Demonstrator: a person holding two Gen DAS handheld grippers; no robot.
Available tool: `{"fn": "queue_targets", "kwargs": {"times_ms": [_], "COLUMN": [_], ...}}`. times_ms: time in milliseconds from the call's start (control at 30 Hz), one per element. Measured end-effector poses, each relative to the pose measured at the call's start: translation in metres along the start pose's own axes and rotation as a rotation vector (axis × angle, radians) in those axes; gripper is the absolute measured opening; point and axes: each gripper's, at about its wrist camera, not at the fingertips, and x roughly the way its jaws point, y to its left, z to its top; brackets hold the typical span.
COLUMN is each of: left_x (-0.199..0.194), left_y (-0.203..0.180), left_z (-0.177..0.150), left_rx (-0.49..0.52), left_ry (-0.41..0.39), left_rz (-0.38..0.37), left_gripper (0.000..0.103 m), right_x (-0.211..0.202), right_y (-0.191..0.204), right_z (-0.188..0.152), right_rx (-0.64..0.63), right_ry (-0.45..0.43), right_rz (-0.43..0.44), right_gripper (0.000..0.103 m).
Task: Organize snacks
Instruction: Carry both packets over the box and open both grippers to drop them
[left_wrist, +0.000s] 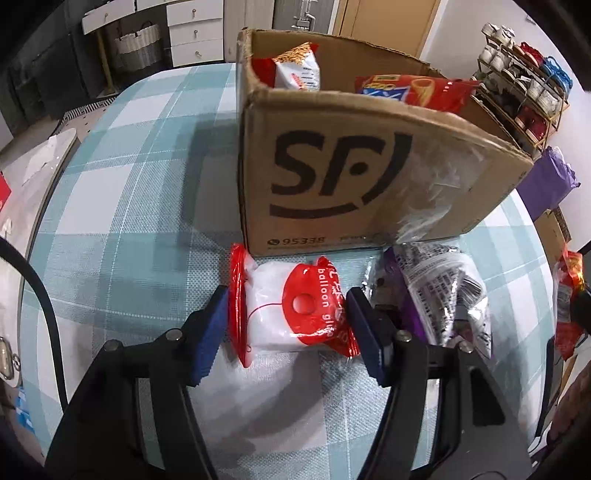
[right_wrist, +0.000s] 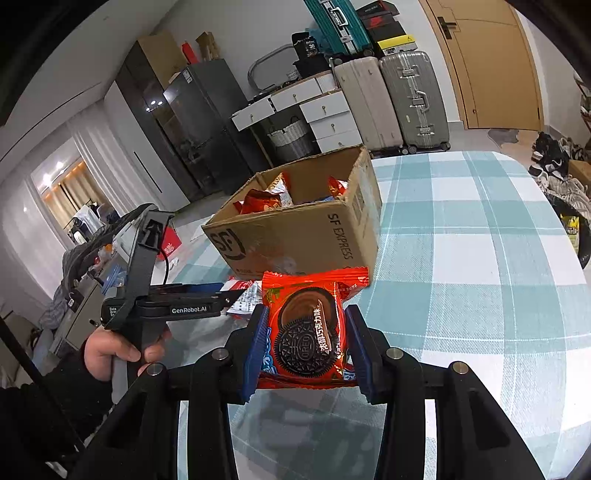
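A white packet with red ends (left_wrist: 291, 314) lies on the checked tablecloth just in front of the cardboard box (left_wrist: 351, 166). My left gripper (left_wrist: 287, 295) is open and straddles it, one blue pad close to each end. A purple and silver packet (left_wrist: 436, 291) lies right of it. In the right wrist view, my right gripper (right_wrist: 306, 312) is shut on a red Oreo packet (right_wrist: 306, 332), held above the table short of the box (right_wrist: 295, 240). The box holds several red snack packets (right_wrist: 258, 203). A hand (right_wrist: 110, 354) holds the left gripper (right_wrist: 236, 295) at the left.
The tablecloth (right_wrist: 461, 240) stretches bare to the right of the box. Beyond the table stand a shoe rack (left_wrist: 517, 74), suitcases (right_wrist: 413, 99), white drawers (right_wrist: 332, 118) and a dark cabinet (right_wrist: 192, 122). The table's edge curves on the left (left_wrist: 48, 206).
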Motion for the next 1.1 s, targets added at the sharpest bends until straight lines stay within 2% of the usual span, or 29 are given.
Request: {"fn": "queue_targets", "kwargs": {"times_ms": [67,233,467,633,800,933,1100], "left_x": [0.002,-0.001,-0.022,-0.057,-0.109,-0.137,-0.164], "left_y": [0.001,0.0,0.028,0.045,0.046,0.038,0.028], "left_z": [0.002,0.001,-0.006,-0.01,-0.002,0.013,0.042], "left_rx": [-0.002,0.024,-0.018,-0.041,-0.006,0.037,0.063], "left_ry": [0.003,0.008,-0.017,-0.071,-0.146,-0.182,-0.207], "left_rz": [-0.018,-0.031,-0.047,-0.062,-0.085,-0.082,-0.087], "left_gripper": [0.053,0.044,0.043,0.043,0.044,0.044,0.044], "right_x": [0.0,-0.001,-0.009,-0.016,-0.023,-0.024,-0.019], "right_y": [-0.002,-0.002,0.003,0.012,0.027,0.033,0.044], "right_z": [-0.001,0.0,0.003,0.015,0.036,0.058,0.09], "right_rx": [0.005,0.005,-0.007,-0.019,-0.036,-0.009,-0.006], "right_ry": [-0.001,-0.002,-0.024,-0.048,-0.073,-0.094,-0.097], "right_rz": [0.0,0.004,0.016,0.04,0.08,0.131,0.147], "right_gripper": [0.042,0.042,0.042,0.042,0.042,0.042,0.042]}}
